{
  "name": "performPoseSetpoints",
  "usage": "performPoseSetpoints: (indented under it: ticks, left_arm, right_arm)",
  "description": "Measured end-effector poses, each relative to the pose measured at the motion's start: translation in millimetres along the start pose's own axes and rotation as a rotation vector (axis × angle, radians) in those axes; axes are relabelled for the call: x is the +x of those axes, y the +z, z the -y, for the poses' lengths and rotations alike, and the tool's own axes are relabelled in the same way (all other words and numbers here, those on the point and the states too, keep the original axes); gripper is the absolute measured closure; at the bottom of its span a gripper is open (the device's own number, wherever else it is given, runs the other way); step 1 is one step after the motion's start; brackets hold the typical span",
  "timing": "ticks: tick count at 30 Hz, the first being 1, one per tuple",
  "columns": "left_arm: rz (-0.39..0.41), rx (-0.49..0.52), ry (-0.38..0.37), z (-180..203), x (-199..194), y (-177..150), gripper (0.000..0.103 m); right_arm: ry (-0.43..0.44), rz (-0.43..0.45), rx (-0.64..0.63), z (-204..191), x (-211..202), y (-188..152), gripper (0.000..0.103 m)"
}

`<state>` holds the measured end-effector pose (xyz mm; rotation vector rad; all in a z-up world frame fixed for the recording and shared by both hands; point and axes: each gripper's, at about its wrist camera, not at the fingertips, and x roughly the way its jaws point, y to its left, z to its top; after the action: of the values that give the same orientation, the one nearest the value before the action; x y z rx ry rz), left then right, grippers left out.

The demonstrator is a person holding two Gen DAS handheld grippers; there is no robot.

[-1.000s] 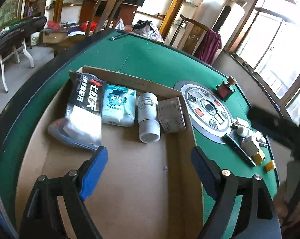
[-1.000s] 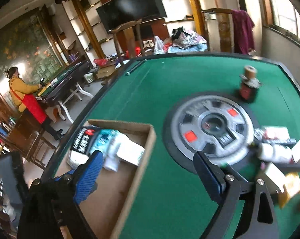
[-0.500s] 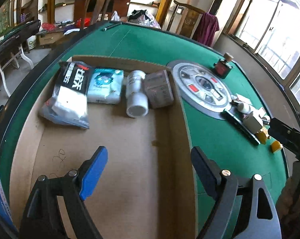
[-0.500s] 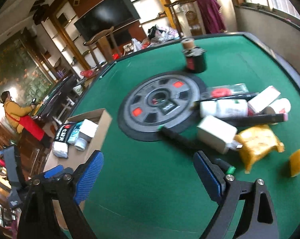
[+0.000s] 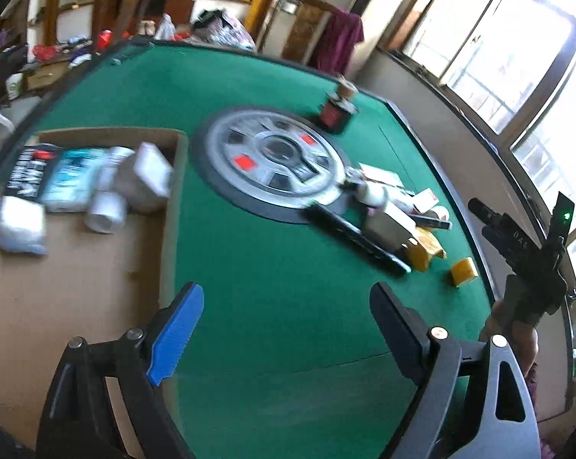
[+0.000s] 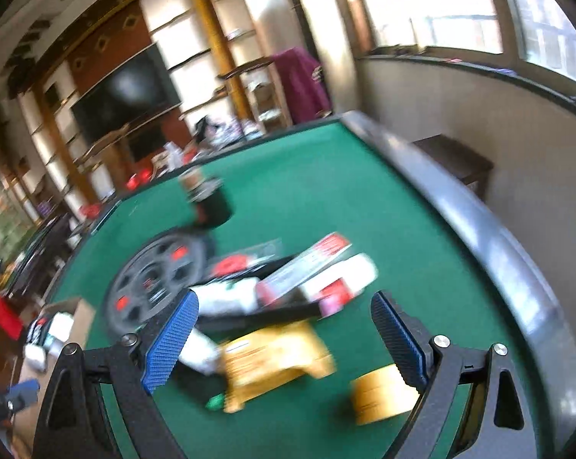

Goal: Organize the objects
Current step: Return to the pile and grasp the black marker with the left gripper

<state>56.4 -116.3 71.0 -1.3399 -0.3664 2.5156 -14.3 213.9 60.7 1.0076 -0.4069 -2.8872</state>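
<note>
1. My left gripper (image 5: 286,329) is empty. Its fingers (image 5: 177,331) are wide and opening a touch more, over bare green worktop (image 5: 272,267), with nothing between them.
2. My right gripper (image 6: 284,338) also has its fingers (image 6: 171,342) spread wide and holds nothing. The pile lies just ahead of them, not gripped.
3. Nearest the right fingers sit a yellow pouch (image 6: 276,359) and a small yellow packet (image 6: 383,394), the packet close by the right-hand finger. Beyond these lie a long black item (image 6: 257,317), a white bottle (image 6: 226,298) and red-and-white boxes (image 6: 310,264), overlapping one another. Blur hides finer detail.
4. Left of my left fingers is the cardboard box (image 5: 169,206). It already holds a black packet (image 5: 27,172), a teal wipes pack (image 5: 69,179), a white bottle on its side (image 5: 108,206) and a small carton (image 5: 150,172), lined up along its far end.
5. Further out, a dark jar (image 5: 335,109) stands alone beyond the round centre plate (image 5: 272,160).
6. My judgement: roughly a third is done. Four things are boxed; the pile and perhaps the jar remain. Much of the box floor is free.
</note>
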Motion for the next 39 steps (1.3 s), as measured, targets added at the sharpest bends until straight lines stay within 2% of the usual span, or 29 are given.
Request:
performPoseSetpoints:
  ticks: [3, 6, 9, 12, 15, 18, 22, 24, 26, 28, 29, 31, 33, 34, 39]
  left_arm:
    - [-0.022, 0.037, 0.008, 25, 26, 4, 0.015]
    - [-0.035, 0.022, 0.029, 39, 53, 13, 0.015]
    - [-0.034, -0.033, 0.127, 47, 81, 26, 0.015]
    - [-0.014, -0.043, 0.241, 53, 103, 35, 0.015]
    - [-0.027, -0.043, 0.284, 60, 122, 38, 0.015]
    - [-0.034, -0.013, 0.31, 70, 135, 36, 0.015]
    - [-0.045, 0.093, 0.365, 83, 146, 29, 0.015]
    - [-0.047, 0.108, 0.345, 82, 145, 29, 0.015]
    - [-0.049, 0.126, 0.334, 80, 141, 27, 0.022]
    - [-0.045, 0.157, 0.318, 78, 133, 23, 0.041]
    - [-0.047, 0.171, 0.31, 76, 129, 21, 0.047]
    - [-0.057, 0.191, 0.3, 71, 120, 16, 0.071]
    - [-0.067, 0.209, 0.294, 65, 113, 11, 0.081]
    - [-0.07, 0.216, 0.295, 65, 112, 10, 0.085]
    - [-0.076, 0.221, 0.279, 58, 100, -2, 0.085]
  right_arm:
    - [-0.024, 0.035, 0.046, 25, 0, 0, 0.008]
    - [-0.001, -0.028, 0.106, 42, 10, 0, 0.008]
    - [0.044, -0.038, 0.147, 47, 9, 2, 0.008]
    - [0.069, -0.034, 0.142, 45, 4, 2, 0.008]
    - [0.088, -0.043, 0.137, 43, 3, 2, 0.008]
    - [0.106, -0.049, 0.141, 41, 4, 1, 0.008]
    - [0.117, -0.05, 0.152, 40, 5, -1, 0.008]
    - [0.122, -0.053, 0.16, 42, 5, -1, 0.008]
    - [0.12, -0.054, 0.164, 42, 5, -1, 0.008]
    - [0.115, -0.056, 0.161, 43, 6, -2, 0.008]
    - [0.113, -0.056, 0.16, 43, 6, -2, 0.008]
    - [0.108, -0.056, 0.155, 43, 7, -2, 0.008]
    - [0.103, -0.059, 0.149, 41, 7, -3, 0.008]
    - [0.101, -0.063, 0.146, 40, 8, -3, 0.008]
    - [0.085, -0.071, 0.116, 34, 11, -6, 0.008]
